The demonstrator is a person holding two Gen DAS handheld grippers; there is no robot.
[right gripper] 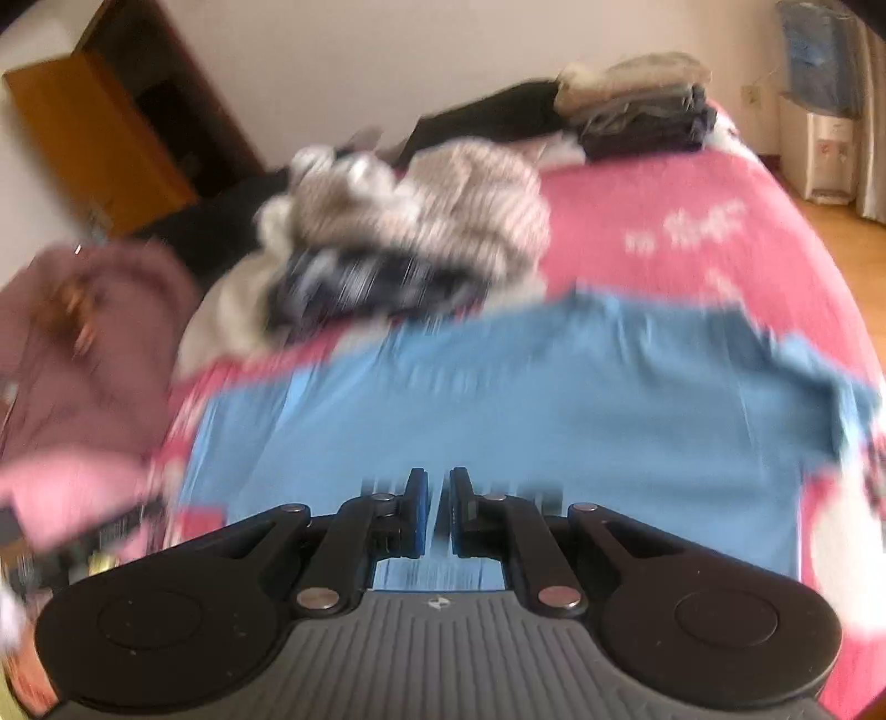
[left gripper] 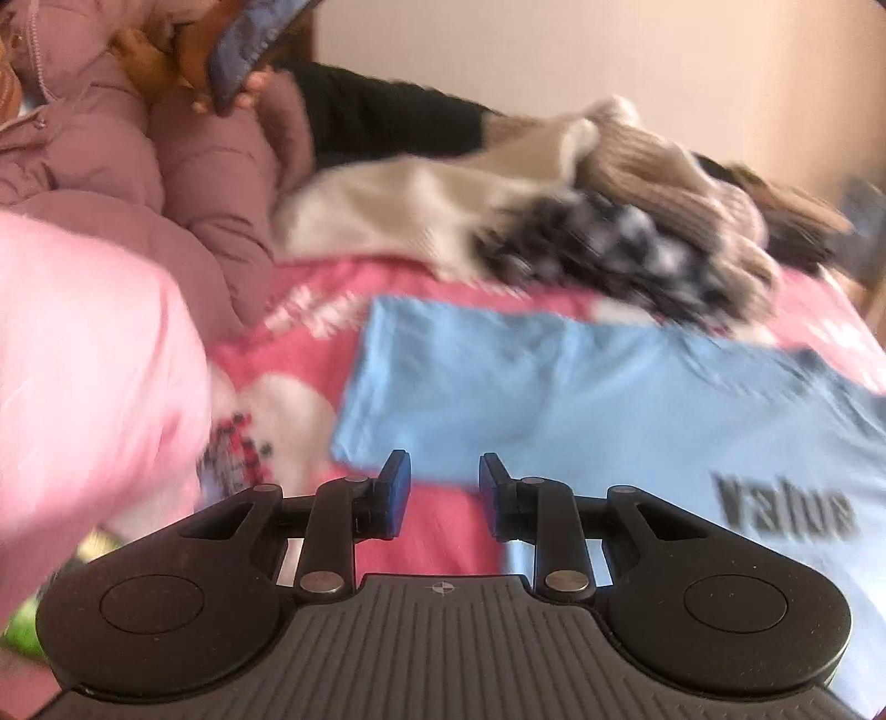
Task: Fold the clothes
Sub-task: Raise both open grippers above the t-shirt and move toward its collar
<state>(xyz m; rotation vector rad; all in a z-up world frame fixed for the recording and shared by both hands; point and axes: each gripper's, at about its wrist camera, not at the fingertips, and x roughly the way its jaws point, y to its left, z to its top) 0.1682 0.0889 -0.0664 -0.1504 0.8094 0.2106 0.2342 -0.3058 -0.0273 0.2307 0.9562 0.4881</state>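
far left: person in a mauve puffer jacket (left gripper: 166, 166) sits at the bed's edge, a hand (left gripper: 243, 94) holding a phone (left gripper: 249, 44); face not noted.
pink cloth: a pale pink garment (left gripper: 83, 360) fills the left edge of the left wrist view, blurred, kind unclear.
bed: pink bedspread (right gripper: 664, 221) with white print, carrying all the clothes.
left gripper (left gripper: 444, 493): jaws opening, a moderate gap between the blue pads, nothing between them; it hangs over the bedspread just off the shirt's near-left corner.
task item: light blue T-shirt (left gripper: 554, 399) lies spread flat on the bedspread, dark lettering "value" toward its right part in the left wrist view; edges smeared by motion, so exact creases can't be read.
right gripper (right gripper: 437, 509): jaws nearly closed, only a narrow slit between the pads; blue shirt fabric lies beneath them, probably not pinched, though blur makes this uncertain.
loose pile: beyond the shirt, a heap of unfolded clothes (right gripper: 415, 232) — cream knit, ribbed beige sweater, dark checked piece — touching the shirt's far edge.
folded stack: small stack of folded clothes (right gripper: 637, 111) at the far end of the bed, apart from the heap.
far right: wooden floor (right gripper: 847, 232) beside the bed.
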